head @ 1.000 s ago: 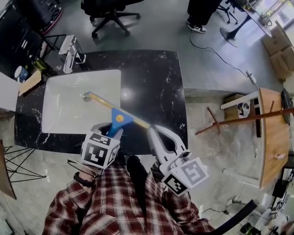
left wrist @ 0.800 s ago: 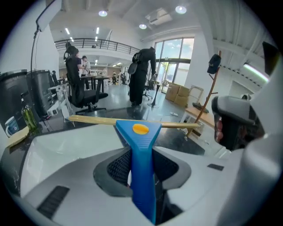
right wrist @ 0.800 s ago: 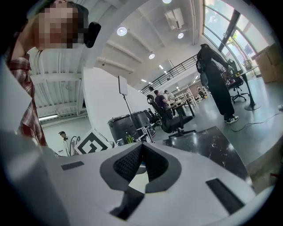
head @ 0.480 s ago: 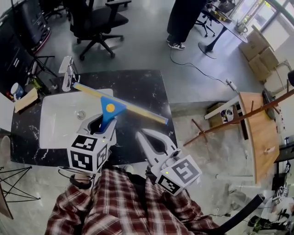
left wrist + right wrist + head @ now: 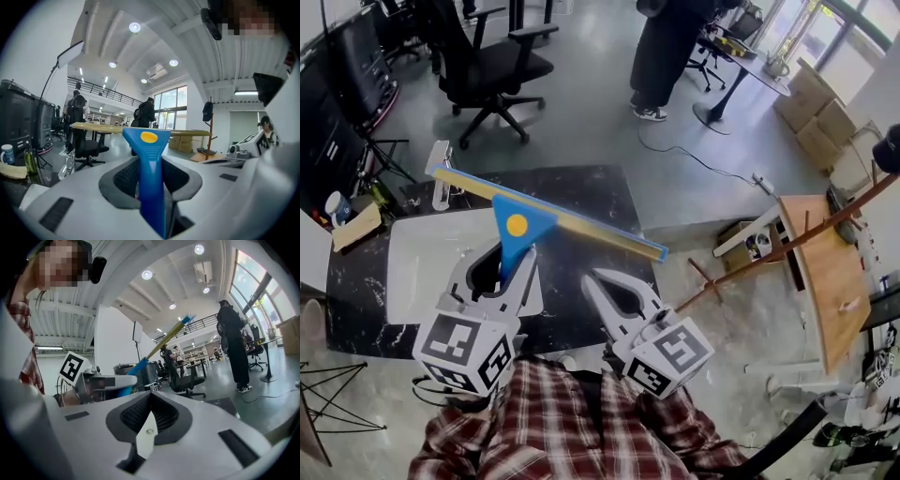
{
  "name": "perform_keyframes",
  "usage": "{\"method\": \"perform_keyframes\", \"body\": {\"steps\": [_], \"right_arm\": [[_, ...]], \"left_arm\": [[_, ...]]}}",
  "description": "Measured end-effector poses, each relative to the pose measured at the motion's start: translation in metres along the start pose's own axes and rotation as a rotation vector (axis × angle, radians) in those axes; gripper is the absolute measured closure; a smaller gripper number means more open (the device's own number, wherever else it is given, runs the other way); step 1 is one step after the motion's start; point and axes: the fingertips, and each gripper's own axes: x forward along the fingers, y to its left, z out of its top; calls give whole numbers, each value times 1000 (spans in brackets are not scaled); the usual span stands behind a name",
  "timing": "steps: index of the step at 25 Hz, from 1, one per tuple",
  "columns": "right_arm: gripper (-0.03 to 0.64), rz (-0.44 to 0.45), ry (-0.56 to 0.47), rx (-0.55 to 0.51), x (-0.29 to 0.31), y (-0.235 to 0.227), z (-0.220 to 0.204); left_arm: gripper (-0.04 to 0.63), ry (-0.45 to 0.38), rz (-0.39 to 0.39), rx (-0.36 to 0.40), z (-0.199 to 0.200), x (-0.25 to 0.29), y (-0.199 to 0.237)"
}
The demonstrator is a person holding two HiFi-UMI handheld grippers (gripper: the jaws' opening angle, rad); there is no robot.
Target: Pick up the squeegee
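The squeegee (image 5: 514,234) has a blue handle with a yellow dot and a long yellow-and-blue blade (image 5: 581,226). It hangs in the air above the counter, blade roughly level and slanting from far left to near right. My left gripper (image 5: 502,261) is shut on the blue handle. In the left gripper view the handle (image 5: 150,164) stands upright between the jaws. My right gripper (image 5: 600,281) sits to the right of it, shut and empty; its view shows the jaws (image 5: 150,404) meeting, with the squeegee (image 5: 166,338) off to the left.
Below lies a black marble counter (image 5: 595,202) with a white sink (image 5: 417,258) and a faucet (image 5: 441,159) at its far left. An office chair (image 5: 492,61) and a standing person (image 5: 670,42) are beyond it. A wooden table and coat stand (image 5: 825,272) are at the right.
My left gripper has lifted the squeegee from over the sink high into the air and tipped it towards level. The right gripper has risen a little beside it.
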Motion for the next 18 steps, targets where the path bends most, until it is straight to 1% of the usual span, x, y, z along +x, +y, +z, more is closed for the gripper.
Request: {"method": "perform_keyframes", "body": {"steps": [2, 5, 11, 18], "right_arm": [[606, 3, 3, -2, 2, 2, -1], [606, 11, 1, 3, 6, 5, -4], [606, 24, -1, 6, 8, 8, -1], [606, 25, 2, -19, 8, 16, -2]], "left_arm": [[457, -16, 10, -2, 1, -5, 3], [457, -16, 16, -9, -2, -11, 9], [457, -15, 54, 11, -1, -17, 18], [457, -12, 51, 6, -3, -22, 21]]}}
